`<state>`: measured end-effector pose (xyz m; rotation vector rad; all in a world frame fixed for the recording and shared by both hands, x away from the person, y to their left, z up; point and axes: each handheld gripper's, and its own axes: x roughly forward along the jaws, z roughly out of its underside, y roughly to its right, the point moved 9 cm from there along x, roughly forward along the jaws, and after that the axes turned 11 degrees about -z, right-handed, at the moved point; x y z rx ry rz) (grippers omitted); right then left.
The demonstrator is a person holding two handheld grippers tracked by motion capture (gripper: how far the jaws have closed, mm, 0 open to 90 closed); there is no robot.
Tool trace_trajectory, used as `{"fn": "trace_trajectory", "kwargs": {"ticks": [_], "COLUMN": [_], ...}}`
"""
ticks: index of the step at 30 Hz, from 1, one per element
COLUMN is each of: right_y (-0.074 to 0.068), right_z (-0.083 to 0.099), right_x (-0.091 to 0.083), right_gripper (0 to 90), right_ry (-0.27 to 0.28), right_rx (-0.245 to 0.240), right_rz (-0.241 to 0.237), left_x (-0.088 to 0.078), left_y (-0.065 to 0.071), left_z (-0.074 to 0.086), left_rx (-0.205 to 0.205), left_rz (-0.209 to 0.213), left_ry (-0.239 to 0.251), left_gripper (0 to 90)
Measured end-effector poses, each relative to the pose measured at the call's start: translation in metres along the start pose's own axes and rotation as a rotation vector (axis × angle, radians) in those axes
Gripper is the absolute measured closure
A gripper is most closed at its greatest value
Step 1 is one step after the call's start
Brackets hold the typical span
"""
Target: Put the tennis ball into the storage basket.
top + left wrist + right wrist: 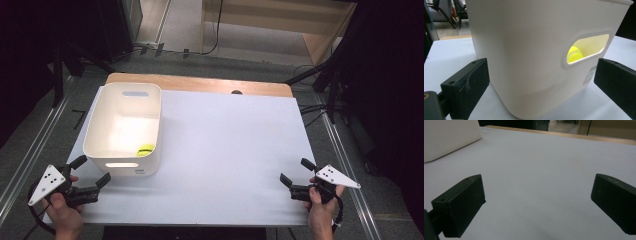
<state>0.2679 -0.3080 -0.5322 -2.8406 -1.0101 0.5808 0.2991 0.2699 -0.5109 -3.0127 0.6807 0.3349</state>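
Ball (145, 149) is already sitting inside the bin (95, 131) at bench (230, 150) left; left gripper (90, 176) and right gripper (292, 173) are idling near, fingers apart, holding nothing—looks finished.

Left gripper (91, 172): held low at the table's near-left corner, jaws spread wide, empty.
Right gripper (296, 171): held at the table's near-right corner, jaws spread wide, empty.
Left hand (62, 212): wrapped around its handle.
Right hand (320, 210): wrapped around its handle.
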Motion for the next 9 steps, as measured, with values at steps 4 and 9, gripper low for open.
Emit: {"fn": "trace_trajectory", "kwargs": {"ticks": [4,9], "right_y": [0.0032,0.0024], "right_z": [0.0018,0.0013], "right_x": [-0.0011,0.0007], "right_gripper": [0.0,0.0], "right_ry": [0.004,0.004], "right_rx": [0.009,0.015], "right_rz": [0.005,-0.003], "left_x": [-0.0005,-0.0008], "left_y": [-0.0002,-0.0005], "left_z": [0.0000,-0.0001], "left_rx": [-0.003,-0.005], "left_rz": [0.001,0.000], "left_ry": [0.001,0.003], "left_gripper": [0.2,0.2]}}
